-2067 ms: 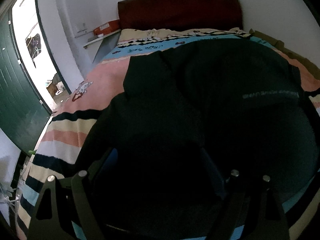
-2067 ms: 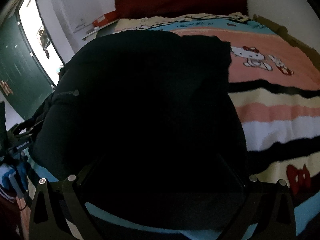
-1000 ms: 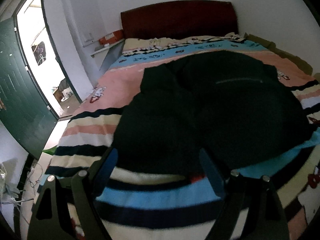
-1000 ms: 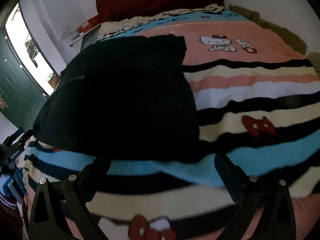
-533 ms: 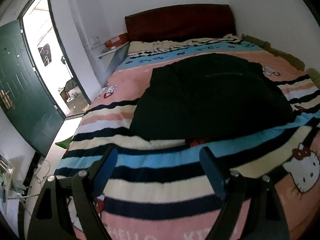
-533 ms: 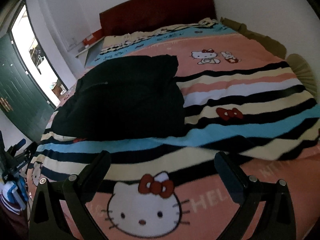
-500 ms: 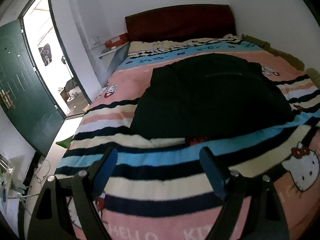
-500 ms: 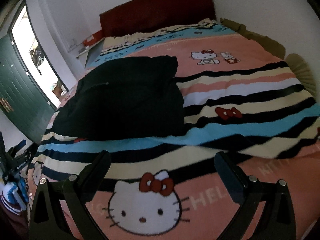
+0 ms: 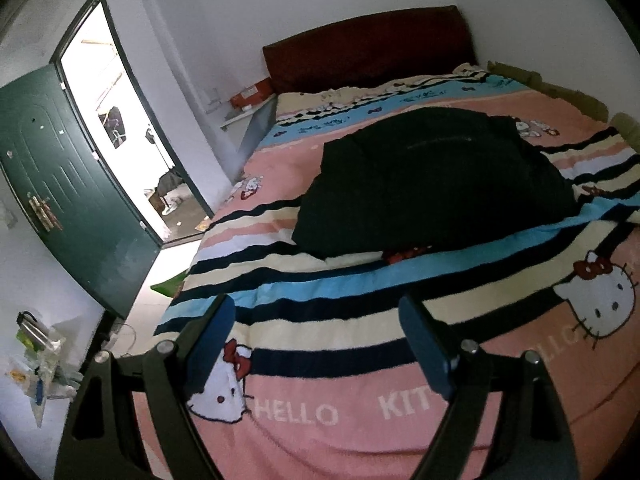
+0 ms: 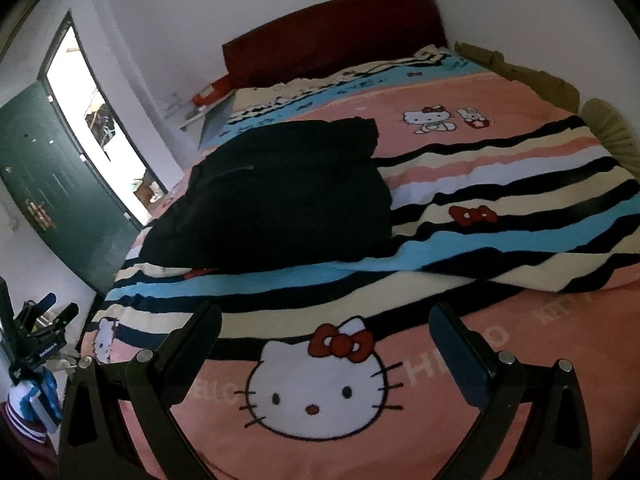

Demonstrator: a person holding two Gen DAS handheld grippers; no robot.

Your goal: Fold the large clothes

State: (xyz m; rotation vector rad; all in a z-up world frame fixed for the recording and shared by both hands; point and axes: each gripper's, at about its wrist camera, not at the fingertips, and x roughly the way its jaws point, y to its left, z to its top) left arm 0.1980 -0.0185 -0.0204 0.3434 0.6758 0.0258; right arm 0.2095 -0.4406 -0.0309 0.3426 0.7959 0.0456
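A large black garment [image 9: 432,184] lies folded in a thick bundle on the striped pink cartoon-cat blanket [image 9: 320,412], toward the bed's left side. In the right wrist view the same black garment [image 10: 276,196] sits left of centre on the blanket [image 10: 480,200]. My left gripper [image 9: 316,332] hangs open over the foot of the bed, well short of the garment, with nothing between its fingers. My right gripper [image 10: 326,336] is also open and empty, above the cat-face print near the foot.
A dark red headboard [image 9: 368,52] stands against the white wall. A green door [image 9: 68,200] hangs open at the left beside a bright doorway [image 9: 132,136]. An orange box [image 9: 250,94] rests on a bedside shelf. Camera gear on a stand [image 10: 36,340] sits at the left.
Both grippers have pulled back from right over the black garment to the foot of the bed. The garment stays folded on the blanket. Both grippers stayed open.
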